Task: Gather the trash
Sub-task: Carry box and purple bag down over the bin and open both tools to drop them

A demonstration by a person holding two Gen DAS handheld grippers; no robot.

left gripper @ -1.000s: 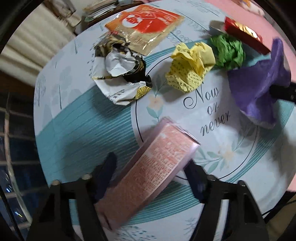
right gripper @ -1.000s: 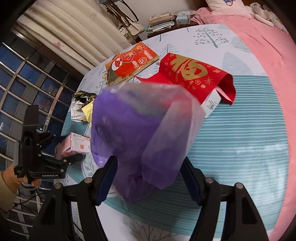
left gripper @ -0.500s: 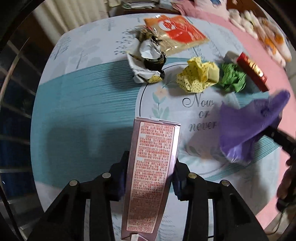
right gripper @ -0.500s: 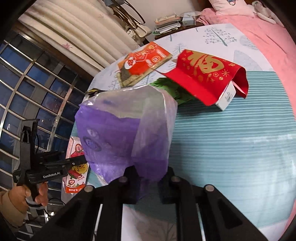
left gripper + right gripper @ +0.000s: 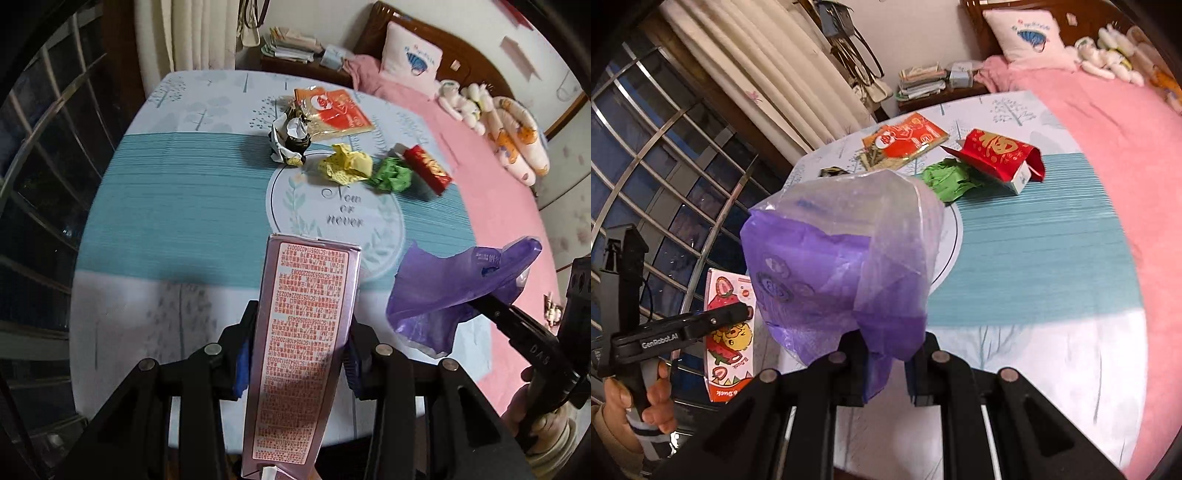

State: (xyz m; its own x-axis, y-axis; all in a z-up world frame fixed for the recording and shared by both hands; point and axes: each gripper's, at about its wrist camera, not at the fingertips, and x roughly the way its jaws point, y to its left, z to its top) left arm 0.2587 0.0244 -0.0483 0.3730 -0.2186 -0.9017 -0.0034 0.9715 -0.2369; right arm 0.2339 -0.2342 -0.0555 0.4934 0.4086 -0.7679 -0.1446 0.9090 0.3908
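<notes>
My left gripper is shut on a long pink carton and holds it above the near edge of the round table. The right wrist view shows the carton's strawberry-printed side. My right gripper is shut on a crumpled purple plastic bag, which hangs in the air to the right of the carton. On the table lie a black-and-white wrapper, a yellow paper ball, a green paper ball, a red box and an orange packet.
A pink bed with a pillow and soft toys runs along the table's right side. A barred window and curtains stand to the left. A nightstand with stacked papers is behind the table. A person's hand grips the left tool.
Both grippers closed, the left on the carton and the right on the purple bag. Both then rose and drew back from the table. The carton turned to lie along the left fingers.
</notes>
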